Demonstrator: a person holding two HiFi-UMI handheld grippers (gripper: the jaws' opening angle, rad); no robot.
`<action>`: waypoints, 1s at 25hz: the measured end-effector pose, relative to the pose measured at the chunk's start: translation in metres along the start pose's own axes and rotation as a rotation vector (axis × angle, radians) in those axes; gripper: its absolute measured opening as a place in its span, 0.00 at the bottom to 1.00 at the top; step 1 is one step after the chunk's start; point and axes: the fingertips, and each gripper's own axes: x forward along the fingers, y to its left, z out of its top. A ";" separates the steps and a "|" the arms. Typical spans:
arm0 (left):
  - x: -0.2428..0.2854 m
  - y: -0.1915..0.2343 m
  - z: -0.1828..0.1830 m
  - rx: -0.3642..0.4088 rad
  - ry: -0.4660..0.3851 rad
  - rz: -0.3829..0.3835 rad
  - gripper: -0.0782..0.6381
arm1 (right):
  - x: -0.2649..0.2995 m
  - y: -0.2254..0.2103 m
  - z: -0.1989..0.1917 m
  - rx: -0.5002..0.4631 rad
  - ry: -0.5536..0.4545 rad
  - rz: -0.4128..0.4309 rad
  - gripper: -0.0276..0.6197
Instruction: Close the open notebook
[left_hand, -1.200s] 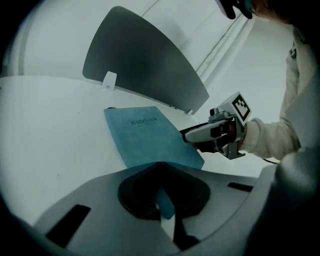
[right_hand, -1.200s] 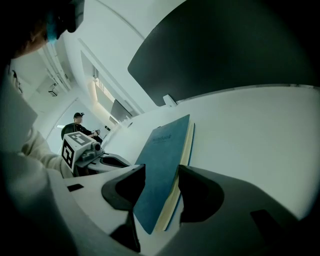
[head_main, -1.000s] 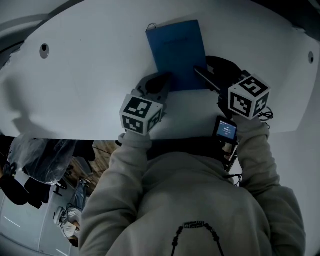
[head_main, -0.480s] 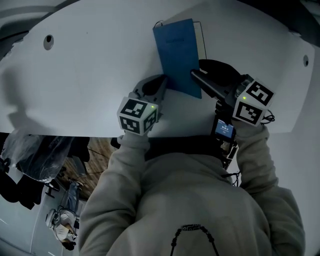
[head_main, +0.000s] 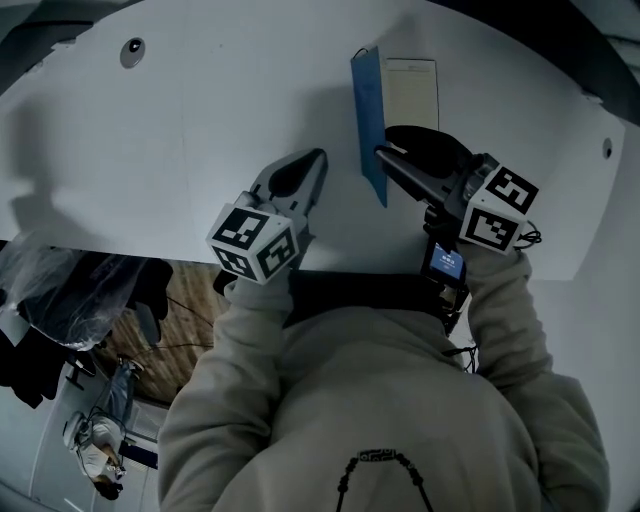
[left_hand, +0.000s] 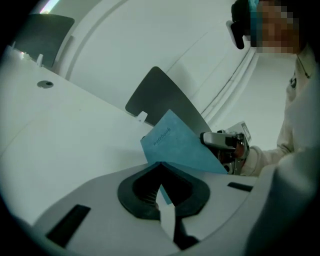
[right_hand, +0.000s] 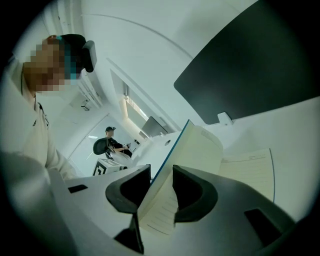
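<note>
Right gripper (right_hand: 161, 172): its jaws have just been closing and are now clamped on the lifted half of the notebook (right_hand: 200, 145). One pad is on the blue cover (head_main: 368, 110), the other on the lined page face.
Why this grip: pinching cover and pages together near their lower edge probably lets the whole sheaf turn as one leaf instead of fanning out.
Left gripper (left_hand: 161, 165): jaws together with nothing between them. In the head view it sits left of the upright cover and apart from it, likely waiting to steady or nudge the cover.
Notebook position: upper middle of the head view, on the white tabletop (head_main: 200, 120). One half lies flat with its lined page up, and the gripped half stands on edge just left of it.
Task stage: about halfway, judging by the cover being vertical. It has yet to swing right onto the flat page.
Risk: inner leaves could slip from the clamp and crease.
</note>
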 end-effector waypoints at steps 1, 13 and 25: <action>-0.005 0.005 0.000 -0.021 -0.016 0.006 0.10 | 0.006 0.003 0.000 -0.002 0.010 0.008 0.28; -0.078 0.054 0.001 -0.143 -0.104 0.086 0.10 | 0.072 0.017 -0.008 -0.016 0.123 0.028 0.26; -0.117 0.063 -0.009 -0.201 -0.148 0.133 0.10 | 0.101 0.014 -0.021 0.005 0.182 0.090 0.21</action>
